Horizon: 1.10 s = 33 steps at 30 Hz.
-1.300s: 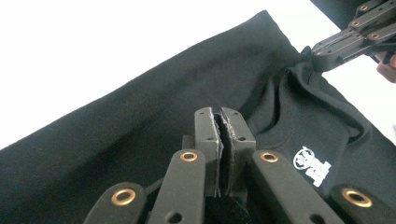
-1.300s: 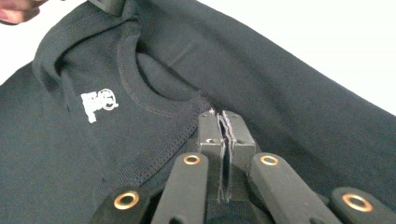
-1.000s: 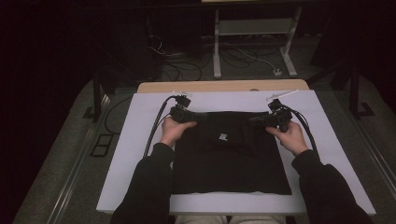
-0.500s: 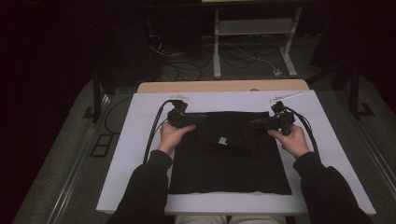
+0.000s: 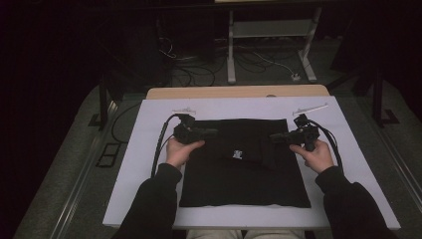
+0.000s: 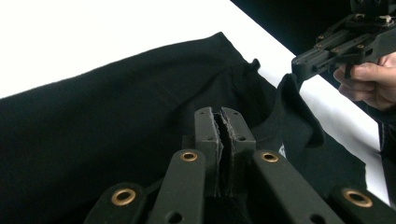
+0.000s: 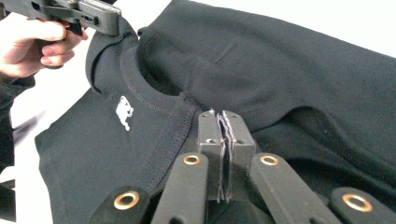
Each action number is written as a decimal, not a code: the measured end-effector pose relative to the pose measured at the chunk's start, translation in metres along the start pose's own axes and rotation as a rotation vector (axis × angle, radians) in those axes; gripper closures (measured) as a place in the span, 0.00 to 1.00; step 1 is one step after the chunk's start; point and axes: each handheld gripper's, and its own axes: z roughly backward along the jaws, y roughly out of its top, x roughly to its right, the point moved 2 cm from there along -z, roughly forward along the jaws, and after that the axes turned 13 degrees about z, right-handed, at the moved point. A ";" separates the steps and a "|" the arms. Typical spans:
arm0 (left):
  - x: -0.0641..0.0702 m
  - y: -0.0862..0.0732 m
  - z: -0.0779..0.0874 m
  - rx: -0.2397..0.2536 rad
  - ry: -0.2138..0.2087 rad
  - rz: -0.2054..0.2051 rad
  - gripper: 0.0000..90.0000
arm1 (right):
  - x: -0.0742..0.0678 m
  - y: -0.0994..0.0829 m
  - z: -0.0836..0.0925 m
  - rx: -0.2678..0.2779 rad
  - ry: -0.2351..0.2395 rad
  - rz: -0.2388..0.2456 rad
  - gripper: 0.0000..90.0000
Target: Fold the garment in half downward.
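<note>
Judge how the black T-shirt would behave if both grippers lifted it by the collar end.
The black T-shirt would probably sag and hang: its cloth already folds and ripples near the collar. It looks light, lying thin and flat on the white table cover. Pushed, it would likely bunch rather than slide whole.

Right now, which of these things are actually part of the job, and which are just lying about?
In the job:
- black T-shirt, being folded on the white table
- left gripper, shut on its fabric
- right gripper, shut on its fabric

Just lying about:
- floor cables beyond the table
- white frame behind it
</note>
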 end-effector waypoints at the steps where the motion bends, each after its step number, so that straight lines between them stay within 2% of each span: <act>1: 0.001 -0.001 0.002 -0.003 0.000 -0.003 0.94 | -0.001 -0.002 0.001 0.001 0.002 -0.001 0.96; 2: 0.002 -0.002 0.003 -0.001 -0.003 0.005 0.94 | -0.003 -0.004 0.002 -0.004 0.008 0.005 0.96; 8: 0.012 -0.016 0.004 -0.048 -0.005 -0.015 0.94 | -0.015 -0.015 0.005 -0.043 0.031 0.025 0.96; 18: 0.026 -0.030 0.017 -0.056 -0.025 -0.025 0.94 | -0.024 -0.022 0.013 -0.034 0.053 0.029 0.96; 33: 0.031 -0.049 0.022 -0.079 -0.034 -0.038 0.93 | -0.034 -0.031 0.020 -0.027 0.077 0.026 0.96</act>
